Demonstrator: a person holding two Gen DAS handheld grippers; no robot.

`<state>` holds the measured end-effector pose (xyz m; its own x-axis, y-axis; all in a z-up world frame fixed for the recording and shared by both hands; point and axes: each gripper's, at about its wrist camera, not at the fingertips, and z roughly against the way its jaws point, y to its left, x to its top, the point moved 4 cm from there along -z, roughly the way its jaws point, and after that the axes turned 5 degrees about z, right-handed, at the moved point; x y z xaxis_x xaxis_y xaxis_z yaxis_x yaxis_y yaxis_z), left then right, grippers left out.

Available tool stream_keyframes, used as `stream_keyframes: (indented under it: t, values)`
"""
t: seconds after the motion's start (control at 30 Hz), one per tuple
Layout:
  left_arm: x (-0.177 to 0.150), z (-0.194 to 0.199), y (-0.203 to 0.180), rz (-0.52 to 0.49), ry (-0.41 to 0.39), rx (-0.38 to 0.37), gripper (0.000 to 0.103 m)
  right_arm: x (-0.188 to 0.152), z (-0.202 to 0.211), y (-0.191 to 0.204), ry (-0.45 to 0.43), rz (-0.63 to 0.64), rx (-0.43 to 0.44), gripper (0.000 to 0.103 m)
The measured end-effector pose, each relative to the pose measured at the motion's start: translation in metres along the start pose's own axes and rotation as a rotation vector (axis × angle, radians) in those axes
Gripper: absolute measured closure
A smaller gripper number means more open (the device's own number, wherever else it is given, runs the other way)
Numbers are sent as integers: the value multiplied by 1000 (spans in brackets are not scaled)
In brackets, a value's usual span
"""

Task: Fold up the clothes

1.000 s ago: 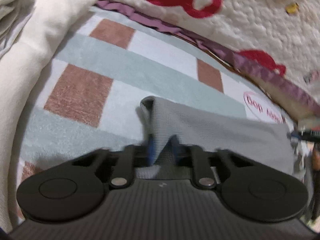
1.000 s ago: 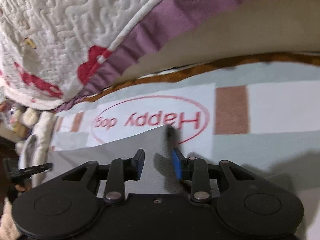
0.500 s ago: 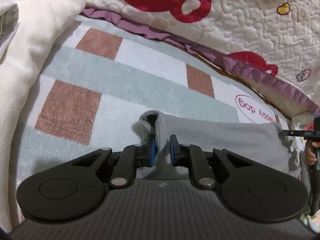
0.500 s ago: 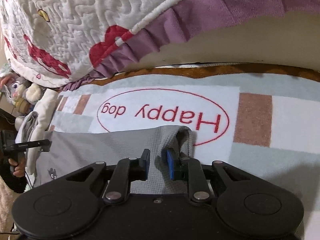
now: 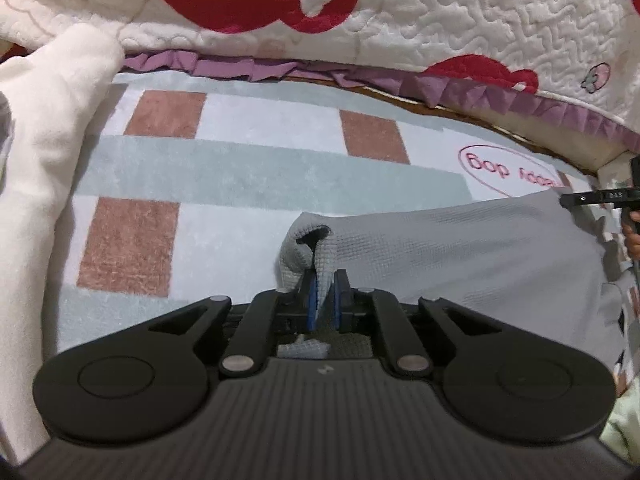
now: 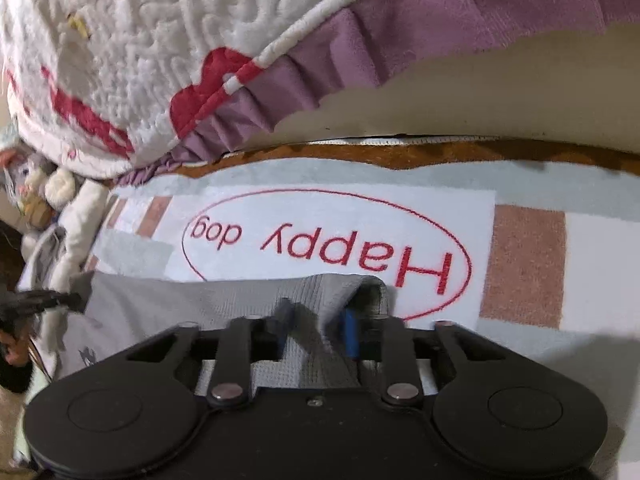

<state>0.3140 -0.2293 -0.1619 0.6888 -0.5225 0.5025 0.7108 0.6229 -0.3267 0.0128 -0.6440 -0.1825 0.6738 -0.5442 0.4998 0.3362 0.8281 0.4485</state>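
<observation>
A grey waffle-knit garment (image 5: 460, 248) lies spread on a patchwork rug (image 5: 260, 176). My left gripper (image 5: 323, 300) is shut on its near left corner, the jaws closing tight on a raised fold of cloth. The right gripper shows as a thin black tip at the garment's far corner. In the right wrist view the garment (image 6: 180, 304) runs left towards the left gripper's tip (image 6: 44, 300). My right gripper (image 6: 318, 324) is blurred, its jaws closing around an upright ridge of the cloth's corner. The blue pads still stand apart on either side of it.
A quilted white and red bedspread (image 5: 440, 20) with a purple frill hangs over the rug's far edge. Cream fabric (image 5: 40, 120) is piled along the left. Plush toys (image 6: 36, 188) and more cream clothes (image 6: 76, 216) lie at the rug's far left. "Happy dog" lettering (image 6: 320, 248) marks the rug.
The left gripper rolled level and lifted slightly, keeping the grey corner. The right gripper moved onto the other corner, and the cloth now stands bunched between its jaws.
</observation>
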Motion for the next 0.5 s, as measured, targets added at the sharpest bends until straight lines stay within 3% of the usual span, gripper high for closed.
stream_keyframes:
  t: [0.23,0.4,0.47,0.5]
  values:
    - [-3,-1,-8,-46,15,30,97,-4,12,16,-54,76,5,96]
    - [9,-5,-4,4,-11,29,96,-4,14,17,-61,48,32,96]
    - [14,-13,-1,30,3,30,81,-5,13,13,-54,19,47,95]
    - [16,-18,1,46,13,33,67,-6,10,10,-42,-8,59,91]
